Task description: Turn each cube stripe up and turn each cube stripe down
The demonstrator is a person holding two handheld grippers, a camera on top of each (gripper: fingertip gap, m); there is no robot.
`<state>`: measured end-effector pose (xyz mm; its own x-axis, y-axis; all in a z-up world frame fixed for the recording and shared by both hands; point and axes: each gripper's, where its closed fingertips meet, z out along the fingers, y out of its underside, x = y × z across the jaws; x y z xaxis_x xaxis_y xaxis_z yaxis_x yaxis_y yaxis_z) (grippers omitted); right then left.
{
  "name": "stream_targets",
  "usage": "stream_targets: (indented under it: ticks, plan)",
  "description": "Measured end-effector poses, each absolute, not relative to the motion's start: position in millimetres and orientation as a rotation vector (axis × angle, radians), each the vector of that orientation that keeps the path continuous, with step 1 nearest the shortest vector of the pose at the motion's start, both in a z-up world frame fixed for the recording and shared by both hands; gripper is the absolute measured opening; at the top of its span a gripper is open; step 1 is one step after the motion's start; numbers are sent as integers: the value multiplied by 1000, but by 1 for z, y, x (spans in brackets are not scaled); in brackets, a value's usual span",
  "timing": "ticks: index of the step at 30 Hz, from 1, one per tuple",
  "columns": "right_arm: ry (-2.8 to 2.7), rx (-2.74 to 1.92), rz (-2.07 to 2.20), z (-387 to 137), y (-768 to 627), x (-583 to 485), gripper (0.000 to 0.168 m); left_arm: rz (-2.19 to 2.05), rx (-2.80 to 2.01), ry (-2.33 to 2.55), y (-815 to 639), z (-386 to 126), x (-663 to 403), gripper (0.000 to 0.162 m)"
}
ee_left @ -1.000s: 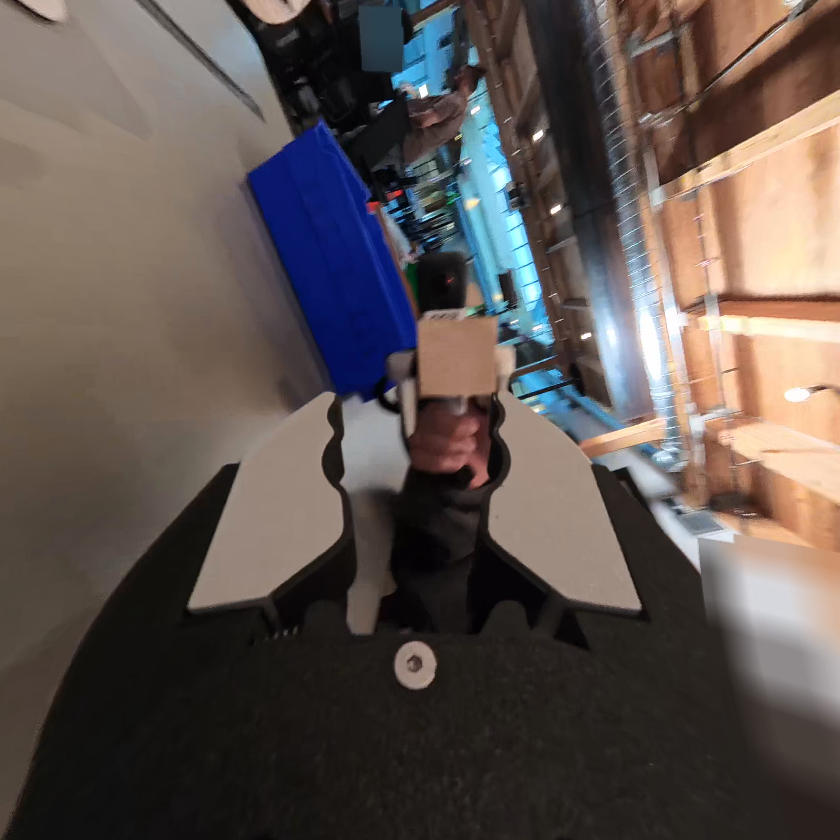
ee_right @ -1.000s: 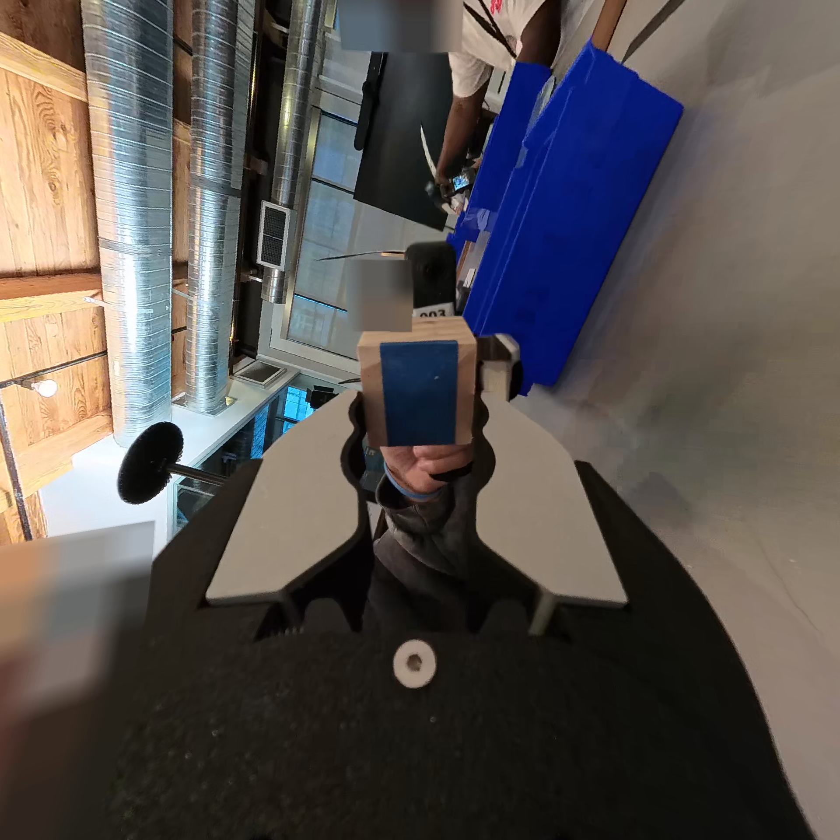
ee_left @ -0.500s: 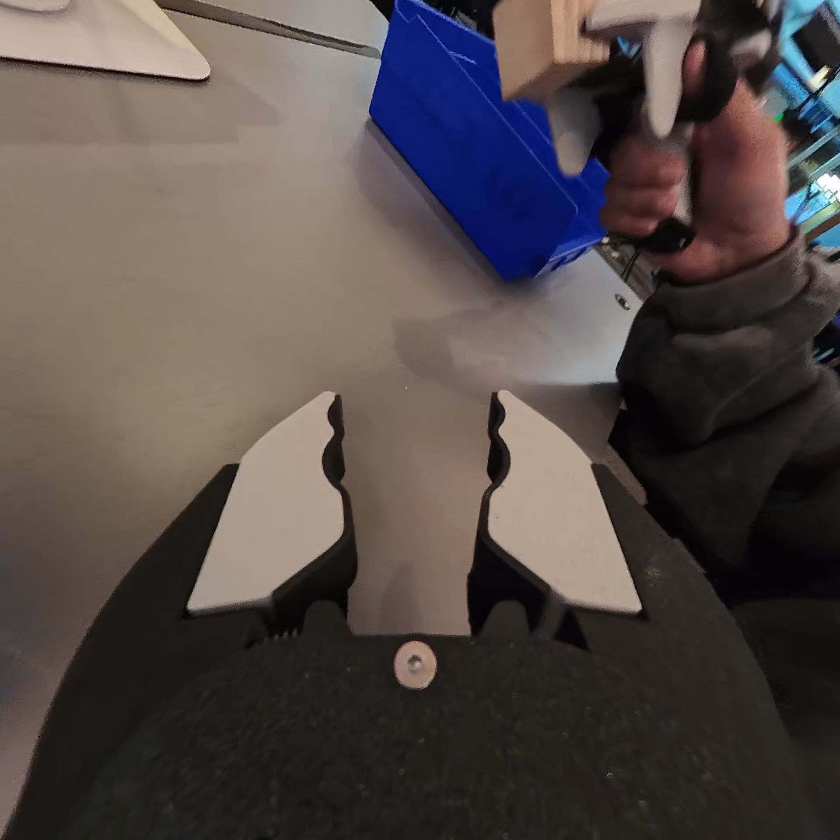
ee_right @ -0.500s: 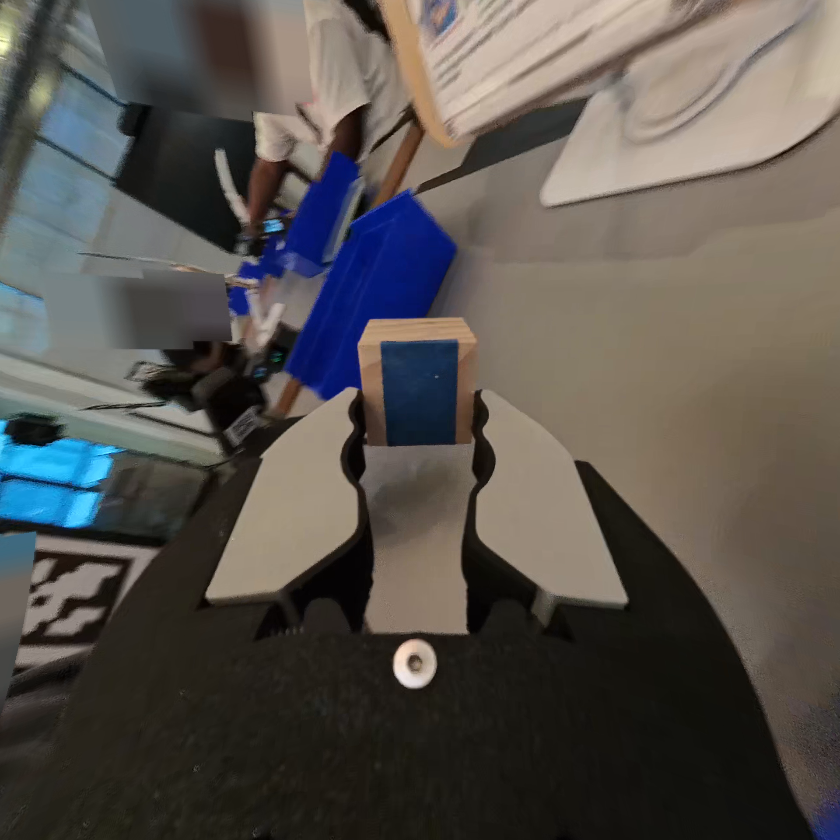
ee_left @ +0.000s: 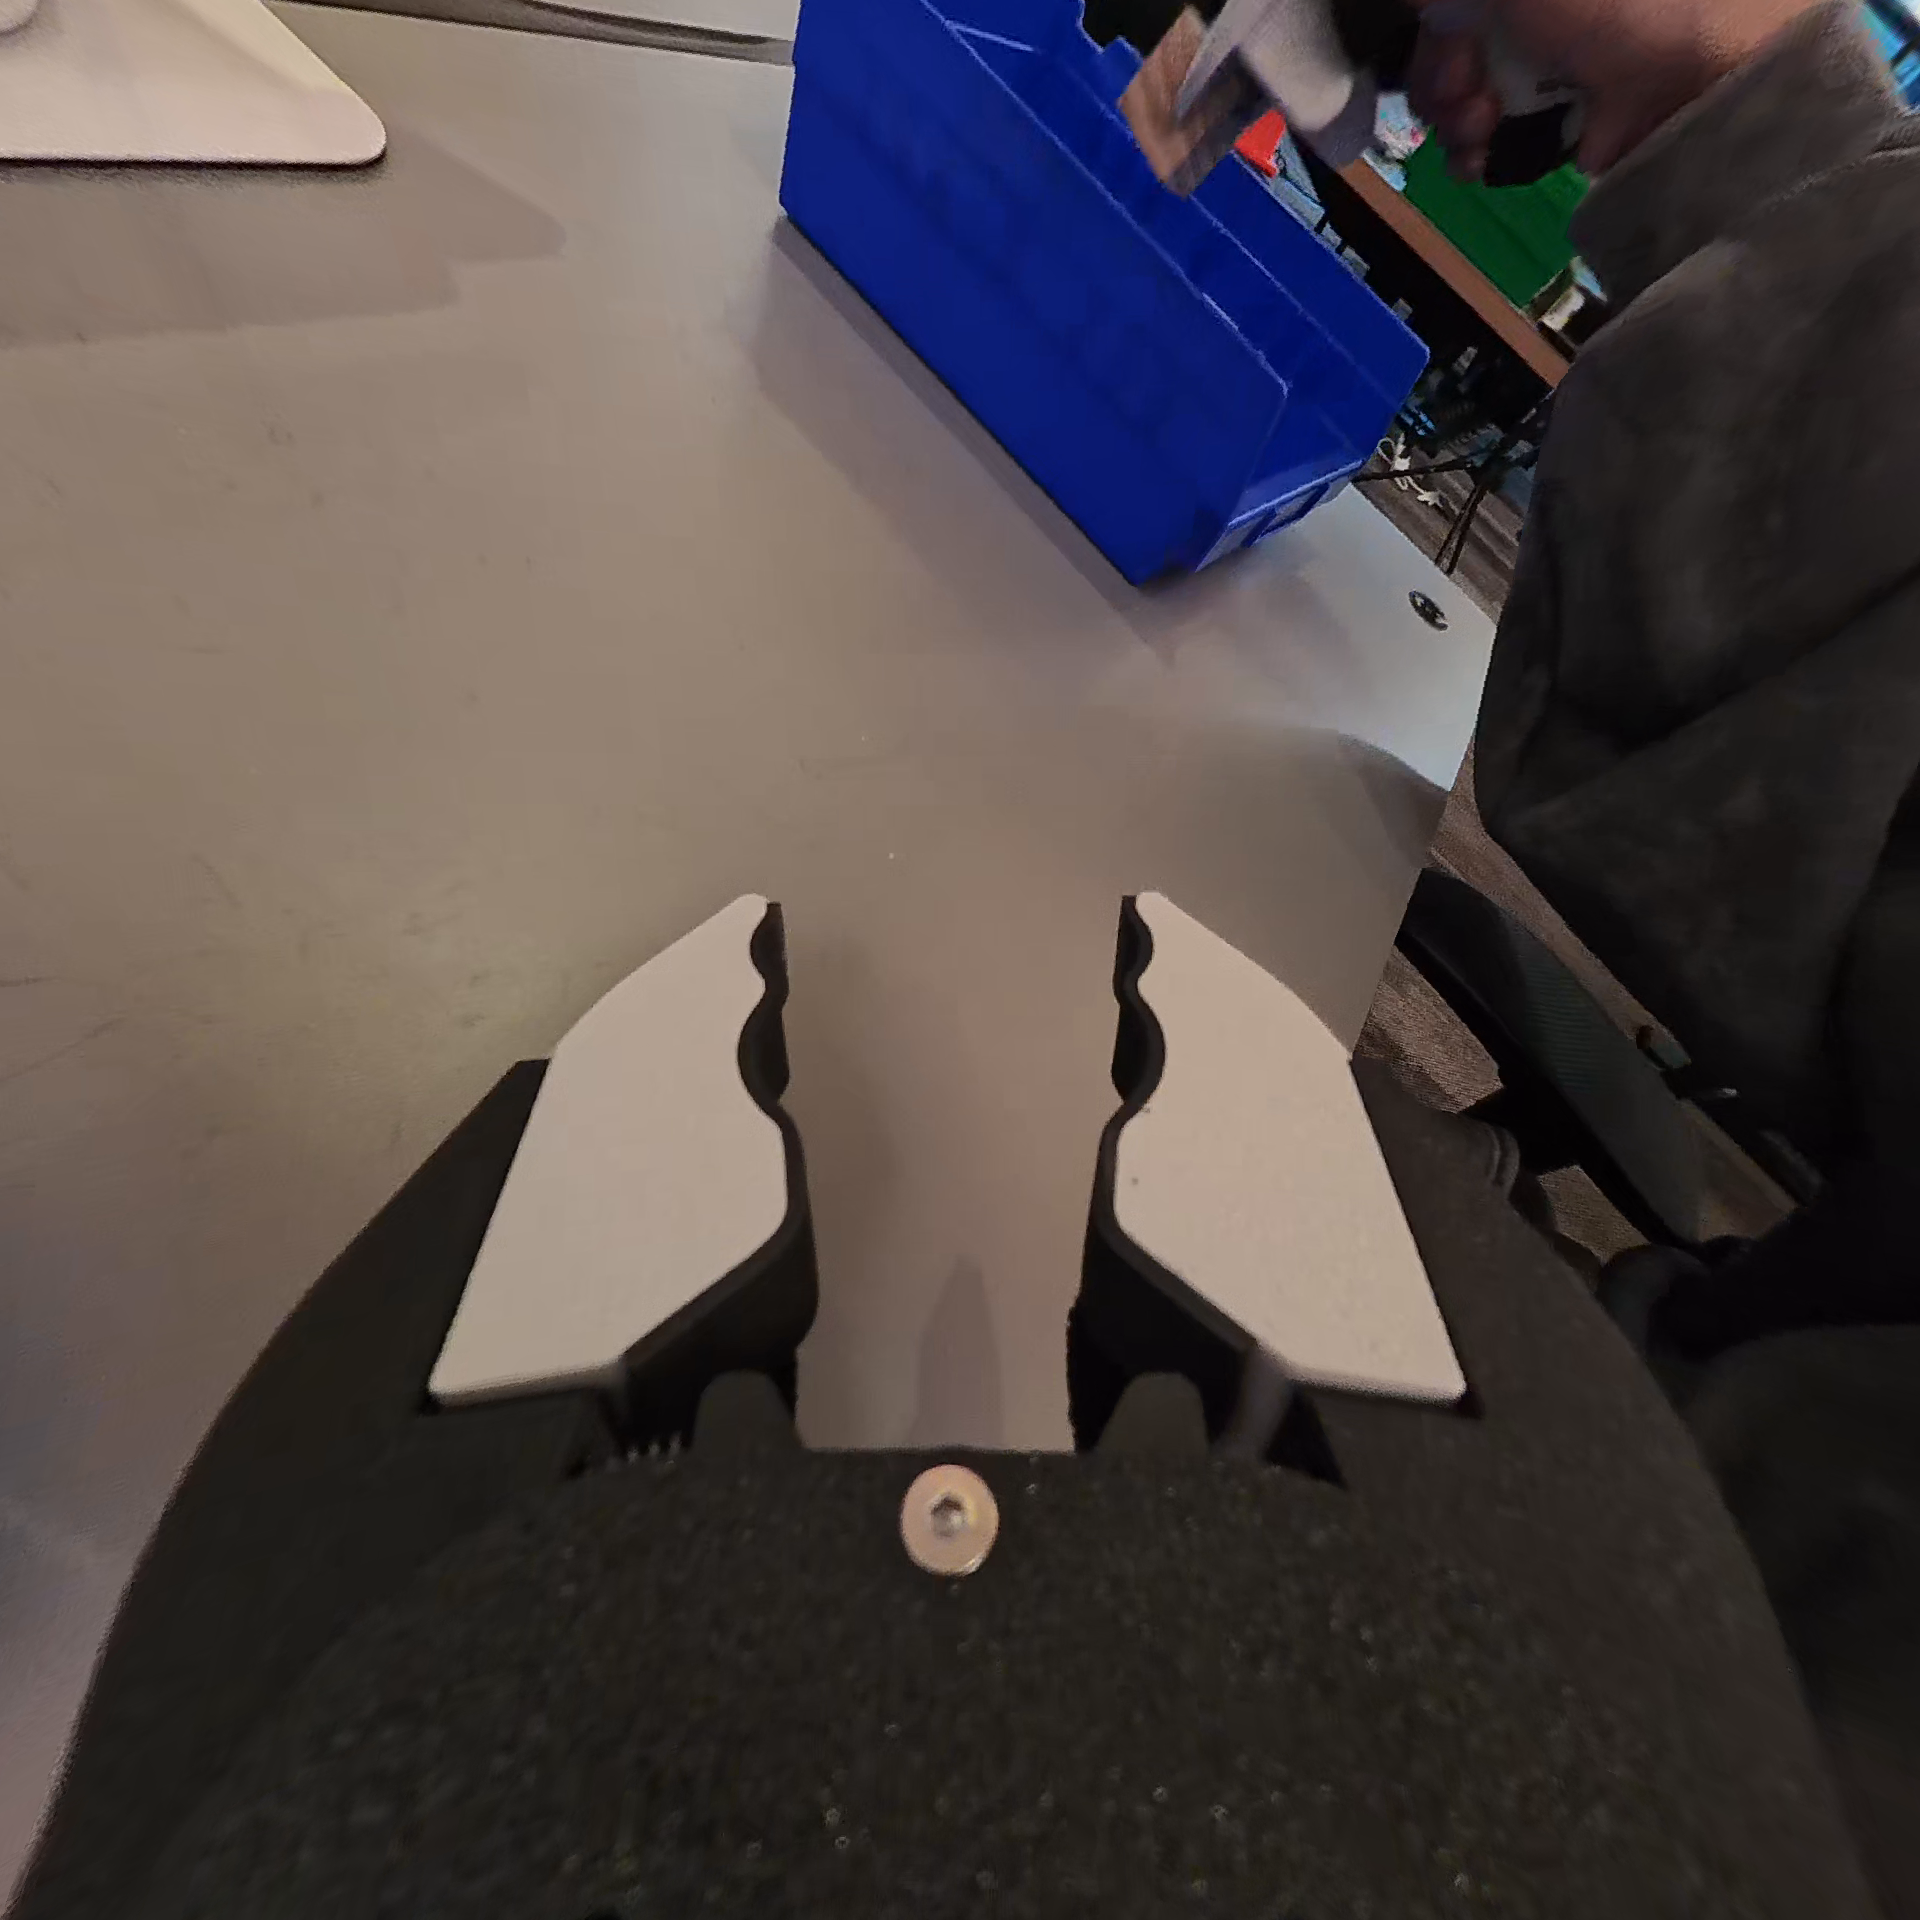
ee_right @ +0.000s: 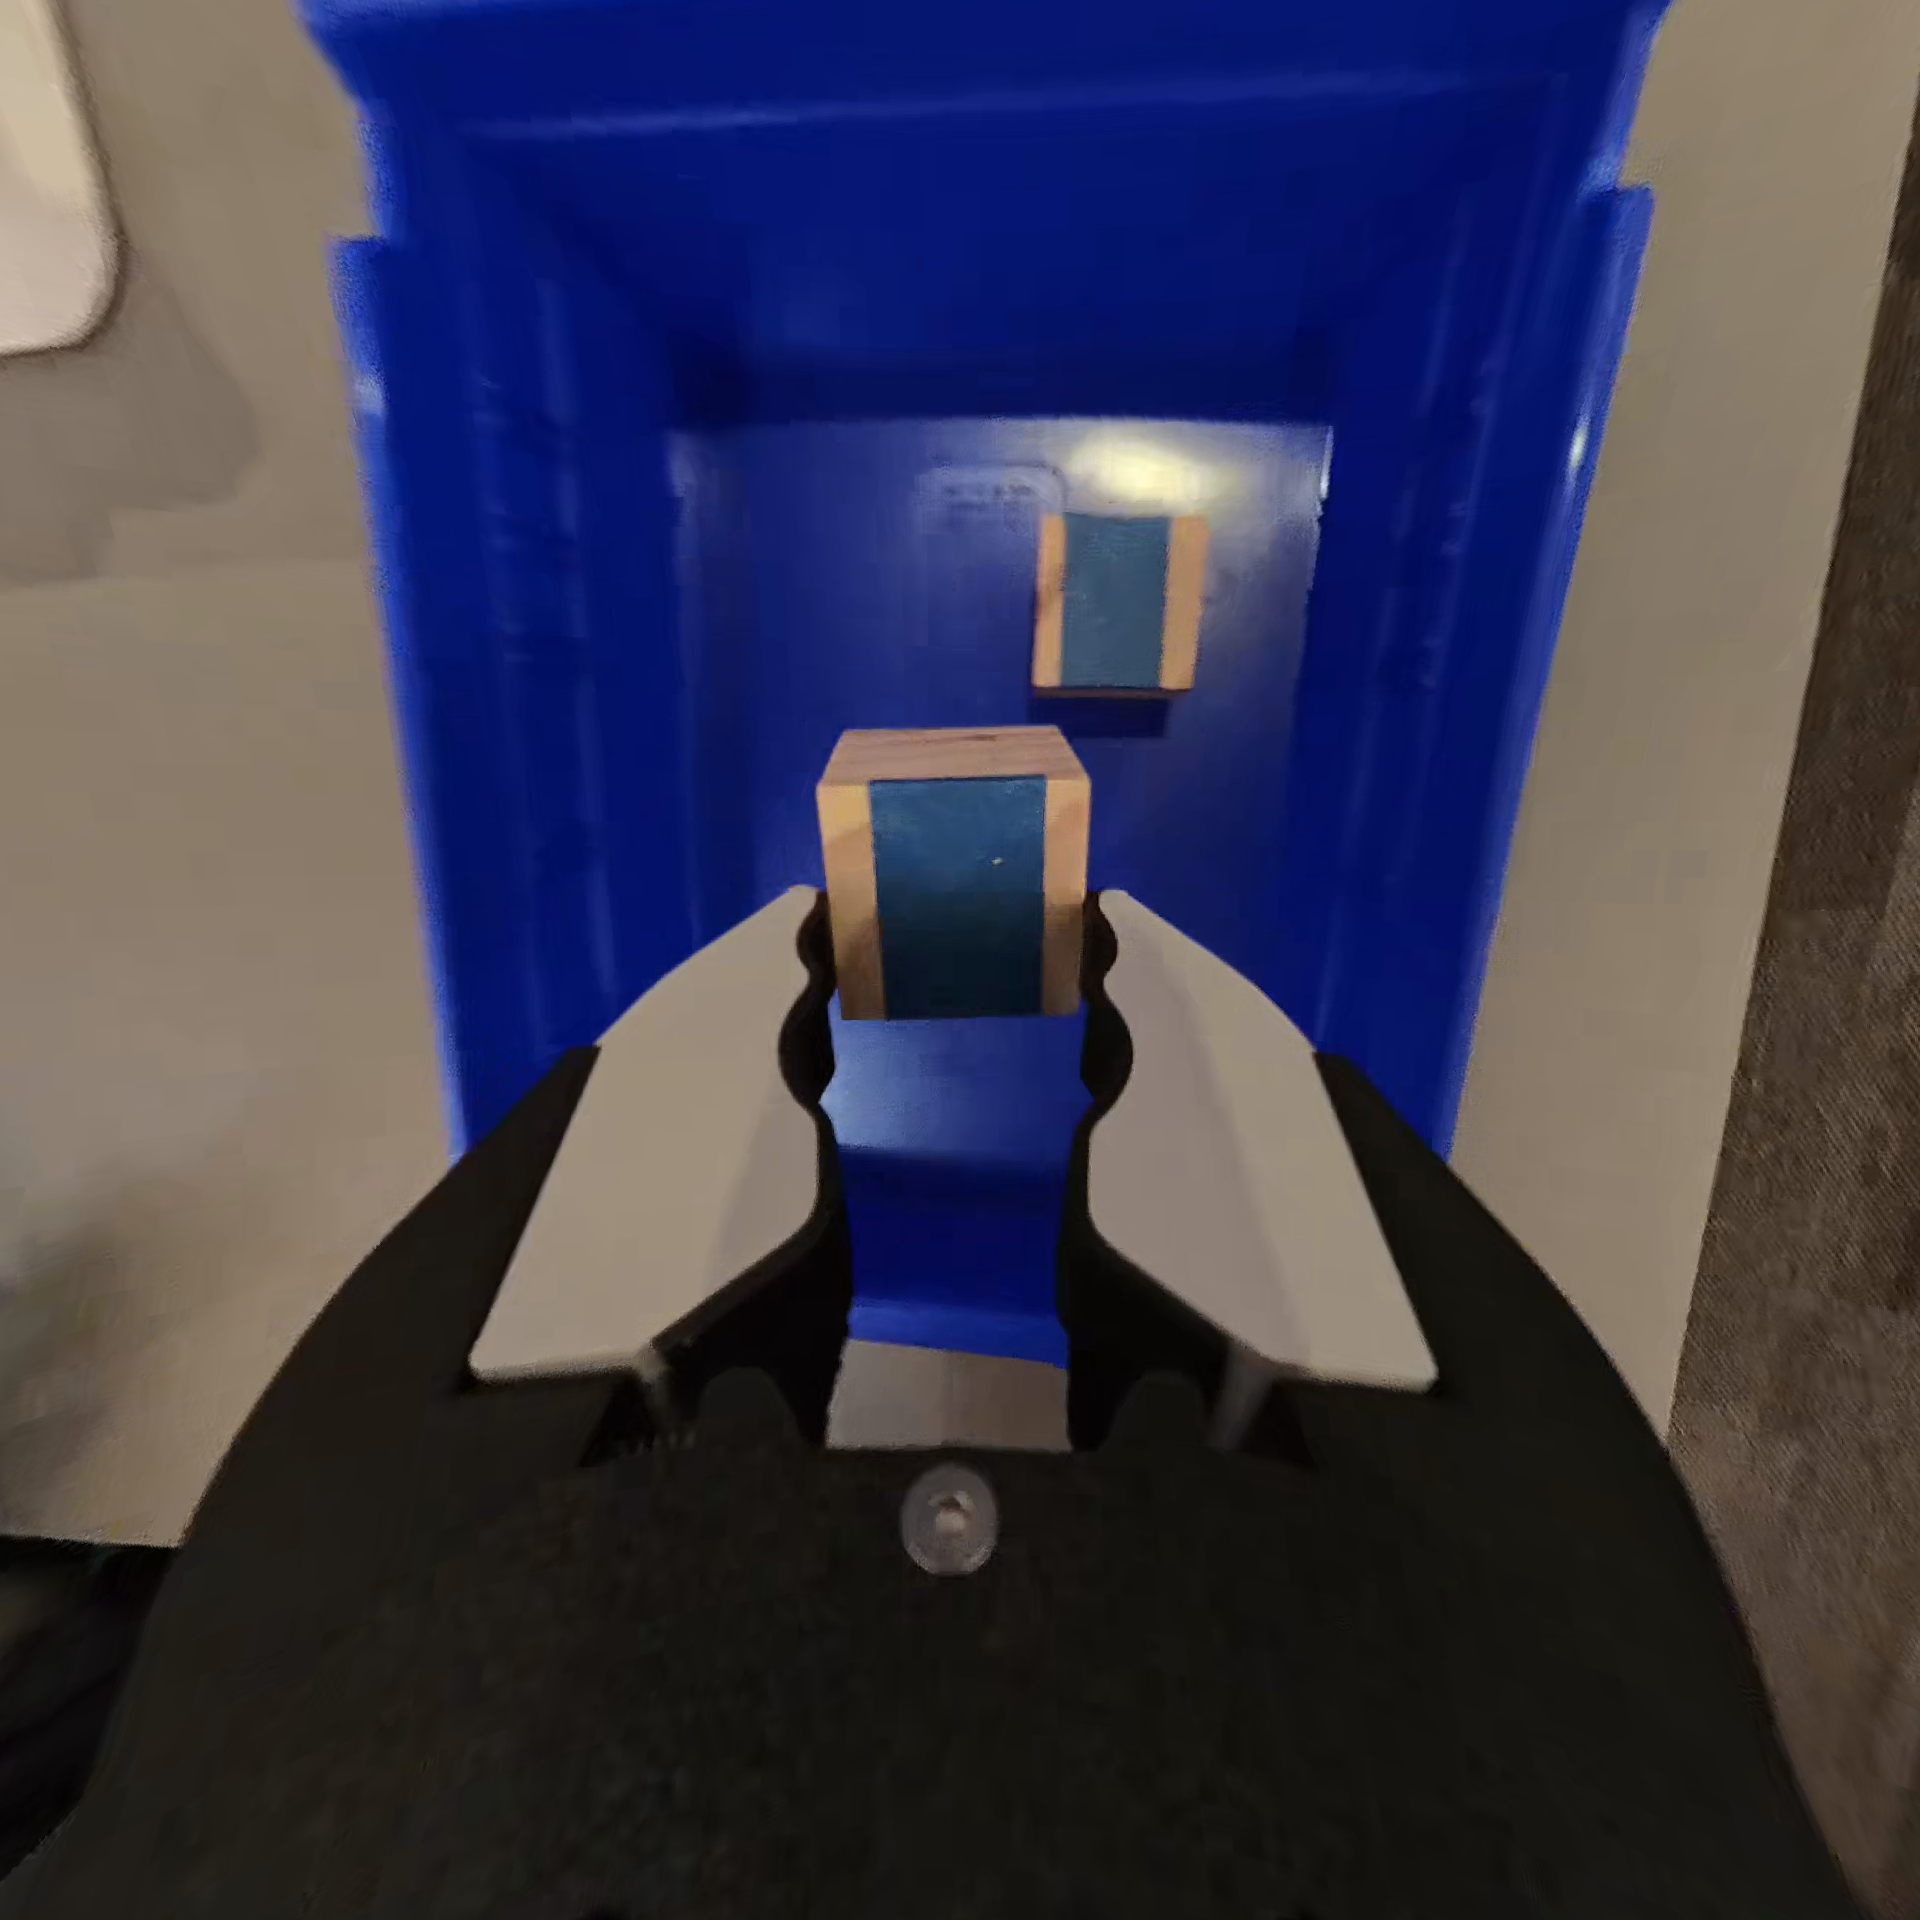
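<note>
Right gripper (ee_right: 956, 904) carried cube (ee_right: 954, 883) over blue bin (ee_right: 582, 623); grey table (ee_left: 416, 582).

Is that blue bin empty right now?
No, a wooden cube with a blue stripe facing up lies on the floor of the blue bin.

Blue bin (ee_left: 1060, 312) on grey table (ee_left: 416, 623), white pad (ee_left: 177, 94)
</note>
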<state>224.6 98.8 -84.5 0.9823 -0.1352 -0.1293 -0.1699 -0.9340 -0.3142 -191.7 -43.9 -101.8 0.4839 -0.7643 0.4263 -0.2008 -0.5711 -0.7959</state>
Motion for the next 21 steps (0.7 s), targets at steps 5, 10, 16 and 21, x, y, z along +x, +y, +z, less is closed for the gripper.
stream_targets:
  ticks: [5,10,16,21]
  plan:
    - [214,-2910,25,-124,95,238,45,-1042,-2063,785,-42,-104,-195,60]
    - [223,-2970,-44,-151,91,248,45,-1085,-2085,774,-42,-108,-194,60]
    - [272,-2994,8,-168,90,259,45,-1095,-2105,803,-47,-113,-190,60]
    - [235,-2956,4,-167,95,259,45,-1082,-2114,825,-50,-116,-188,60]
